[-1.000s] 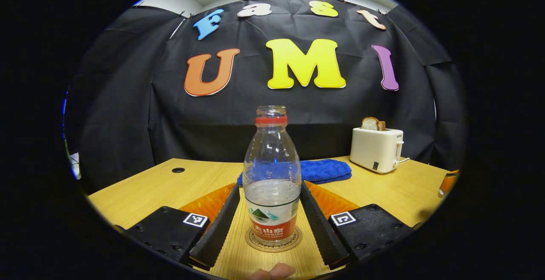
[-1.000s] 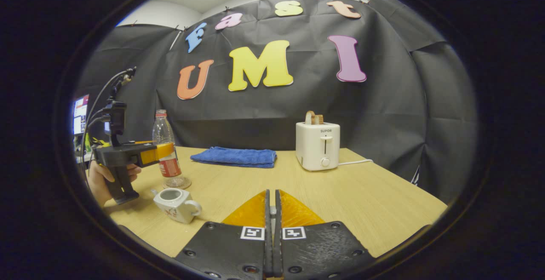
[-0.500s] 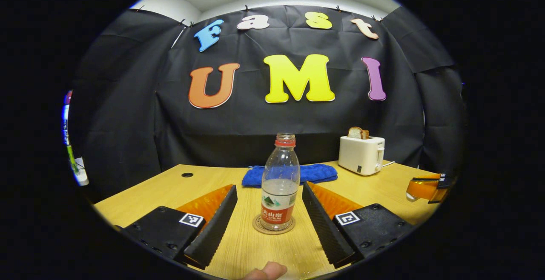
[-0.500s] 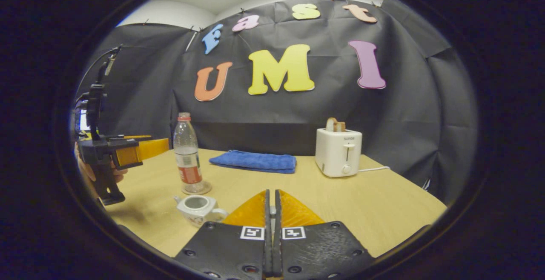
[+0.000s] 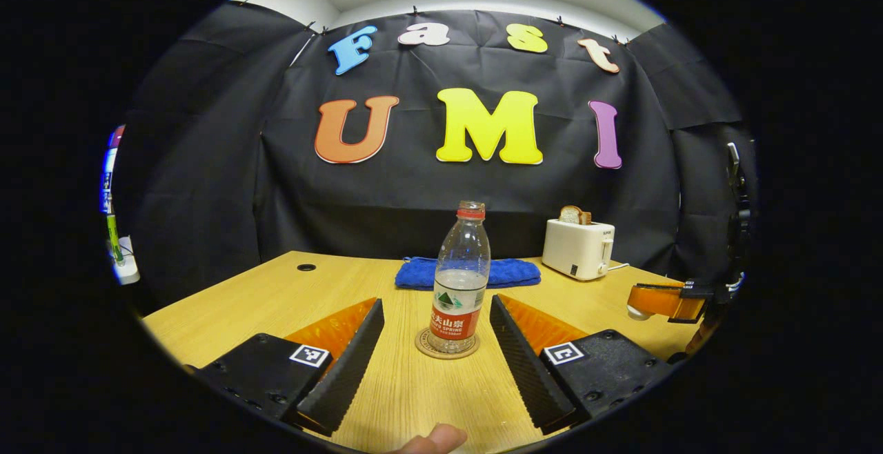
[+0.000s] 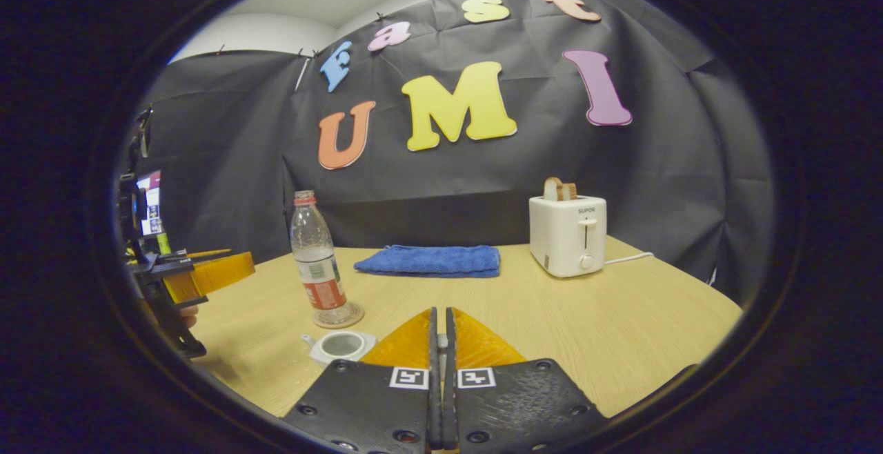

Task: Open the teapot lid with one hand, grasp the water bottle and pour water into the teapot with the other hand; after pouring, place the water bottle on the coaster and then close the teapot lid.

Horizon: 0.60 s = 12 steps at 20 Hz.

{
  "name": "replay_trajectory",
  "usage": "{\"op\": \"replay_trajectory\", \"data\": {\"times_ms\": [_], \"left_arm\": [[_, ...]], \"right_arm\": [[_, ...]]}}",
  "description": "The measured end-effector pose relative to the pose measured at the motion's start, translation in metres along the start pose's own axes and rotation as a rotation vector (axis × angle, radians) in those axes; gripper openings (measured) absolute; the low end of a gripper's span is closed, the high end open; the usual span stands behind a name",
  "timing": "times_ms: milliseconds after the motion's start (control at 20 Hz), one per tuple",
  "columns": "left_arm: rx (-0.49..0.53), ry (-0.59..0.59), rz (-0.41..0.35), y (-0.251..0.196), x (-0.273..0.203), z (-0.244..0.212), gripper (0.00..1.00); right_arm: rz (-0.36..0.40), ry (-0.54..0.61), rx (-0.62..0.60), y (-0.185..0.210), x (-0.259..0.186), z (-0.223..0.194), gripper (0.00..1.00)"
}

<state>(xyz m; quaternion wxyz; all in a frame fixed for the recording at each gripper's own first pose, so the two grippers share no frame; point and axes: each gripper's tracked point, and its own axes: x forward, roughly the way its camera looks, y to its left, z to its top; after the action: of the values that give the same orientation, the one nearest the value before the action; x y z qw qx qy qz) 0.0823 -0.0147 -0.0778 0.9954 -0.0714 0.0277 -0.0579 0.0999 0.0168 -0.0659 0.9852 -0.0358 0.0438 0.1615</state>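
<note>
Bottle [image 5: 461, 279] uncapped, part-full, upright on coaster [image 5: 447, 344]; we note left gripper [image 5: 436, 357] jaws spread, right gripper [image 6: 441, 371] jaws pressed together.

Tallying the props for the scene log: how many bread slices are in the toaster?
1 that I can make out: a bread slice standing up out of the toaster, at the far right of the table. A second may be hidden behind it.
</note>
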Motion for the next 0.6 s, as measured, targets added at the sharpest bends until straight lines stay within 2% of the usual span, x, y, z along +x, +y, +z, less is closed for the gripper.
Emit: {"op": "replay_trajectory", "data": {"times_ms": [250, 600], "left_arm": [[-0.019, -0.001, -0.026, 0.009, -0.029, 0.010, 0.97], [0.027, -0.024, -0.031, 0.017, -0.067, 0.048, 0.97]], "right_arm": [[0.015, 0.008, 0.034, 0.023, -0.008, 0.009, 0.00], [0.063, -0.009, 0.046, 0.070, -0.010, 0.027, 0.00]]}}
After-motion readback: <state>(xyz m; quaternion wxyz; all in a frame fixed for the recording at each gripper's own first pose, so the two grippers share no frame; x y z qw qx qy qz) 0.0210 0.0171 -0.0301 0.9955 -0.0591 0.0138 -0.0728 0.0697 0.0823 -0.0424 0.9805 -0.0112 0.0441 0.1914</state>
